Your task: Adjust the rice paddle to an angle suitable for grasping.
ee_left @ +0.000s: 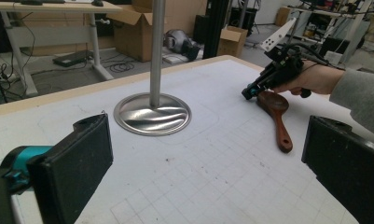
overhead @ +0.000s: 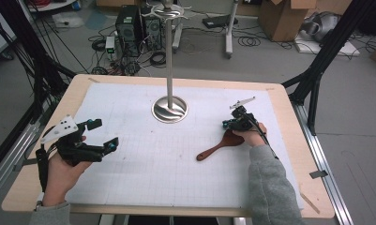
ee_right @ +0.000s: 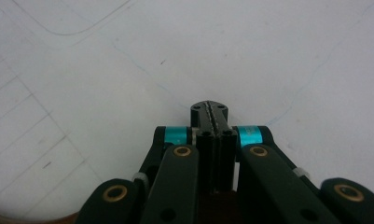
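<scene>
Step in hand, as I read it: taking up the wooden spoon (overhead: 221, 144), perhaps for hanging on the metal stand (overhead: 169, 108). The spoon lies flat on the table's white gridded mat (overhead: 143, 164), right of centre, bowl toward the far right, handle running toward the person. Right claw (overhead: 231, 123) sits at the bowel end of the spoon, over its bowl, jaws pressed fully together with nothing between them; whether the tips touch the wood I cannot tell. To grip well, it should open first, then take the handle across its narrow width, near the bowl for balance. Left claw (overhead: 105, 134) hovers at the mat's left side, jaws wide apart, empty, well apart from the spoon.

Surface: pale wooden table (overhead: 289, 122), mat covering most of it, stand base near the far middle.

Room: grey floor, black frame struts, cardboard boxes (overhead: 282, 16), computer tower (overhead: 128, 24), loose cables (overhead: 129, 61).
</scene>
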